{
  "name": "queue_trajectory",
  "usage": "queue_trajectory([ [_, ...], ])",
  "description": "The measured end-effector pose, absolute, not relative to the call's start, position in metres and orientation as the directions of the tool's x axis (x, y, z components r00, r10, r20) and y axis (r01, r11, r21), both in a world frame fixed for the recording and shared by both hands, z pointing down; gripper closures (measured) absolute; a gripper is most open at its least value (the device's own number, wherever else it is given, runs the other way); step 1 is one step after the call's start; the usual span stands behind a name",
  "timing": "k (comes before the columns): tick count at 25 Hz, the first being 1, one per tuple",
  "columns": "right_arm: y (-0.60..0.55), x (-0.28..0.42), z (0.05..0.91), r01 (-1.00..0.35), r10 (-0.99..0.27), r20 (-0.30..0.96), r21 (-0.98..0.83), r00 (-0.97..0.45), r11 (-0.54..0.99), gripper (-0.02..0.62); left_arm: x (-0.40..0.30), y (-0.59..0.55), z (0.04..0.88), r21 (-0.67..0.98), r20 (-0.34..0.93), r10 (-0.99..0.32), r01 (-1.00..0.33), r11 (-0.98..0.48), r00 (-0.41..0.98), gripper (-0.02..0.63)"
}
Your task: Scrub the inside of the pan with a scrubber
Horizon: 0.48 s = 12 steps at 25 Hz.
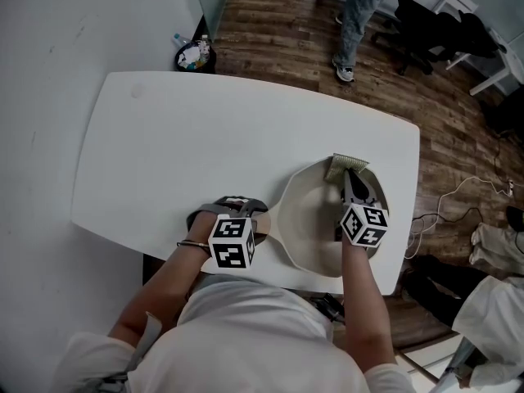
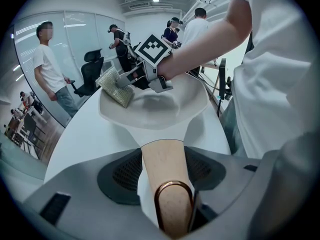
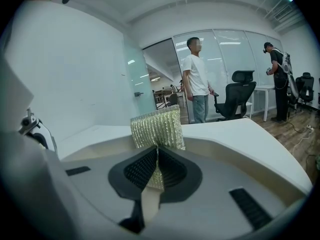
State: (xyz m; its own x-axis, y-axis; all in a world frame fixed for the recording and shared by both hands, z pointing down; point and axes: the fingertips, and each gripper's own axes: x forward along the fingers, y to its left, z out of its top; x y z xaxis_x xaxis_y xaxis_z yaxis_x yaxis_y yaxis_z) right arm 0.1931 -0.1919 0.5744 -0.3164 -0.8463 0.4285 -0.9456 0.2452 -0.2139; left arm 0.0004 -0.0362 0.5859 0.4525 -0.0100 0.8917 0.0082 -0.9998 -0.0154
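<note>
A cream pan (image 1: 313,229) sits on the white tabletop (image 1: 205,137) near its front edge, bowl to the right and handle (image 2: 165,166) pointing left. The left gripper (image 1: 247,218) has its jaws closed on that tan handle, just ahead of the copper-coloured hanging ring (image 2: 172,185) at its end; its own view shows both jaw pads pressed against the handle's sides. The right gripper (image 1: 350,185) reaches into the bowl from the near side, its jaws pinched tight on the lower edge of a greenish-gold mesh scrubber (image 1: 342,167). The scrubber stands up past the fingertips and lies at the pan's far inner wall, close under the rim. It looks to be pressed against the wall, though the contact itself is not clearly visible. Beyond the tabletop, on the wood-plank floor (image 1: 278,31), a person in jeans (image 1: 357,15) stands near a black office chair (image 1: 426,23).
</note>
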Motion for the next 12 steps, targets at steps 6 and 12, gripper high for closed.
queue_trajectory([
  [6,-0.192,0.189,0.576,-0.942,-0.839,0.435,-0.217,-0.328,0.256,0.571,0.001,-0.035,0.586,-0.023,0.895,-0.006,0.034,-0.999,0.447,0.345],
  [12,-0.196,0.179,0.579,-0.936,-0.832,0.435,-0.222,-0.344,0.271,0.571,0.000,-0.035,0.587,-0.020,0.898,0.003,0.047,-0.999,0.440,0.345],
])
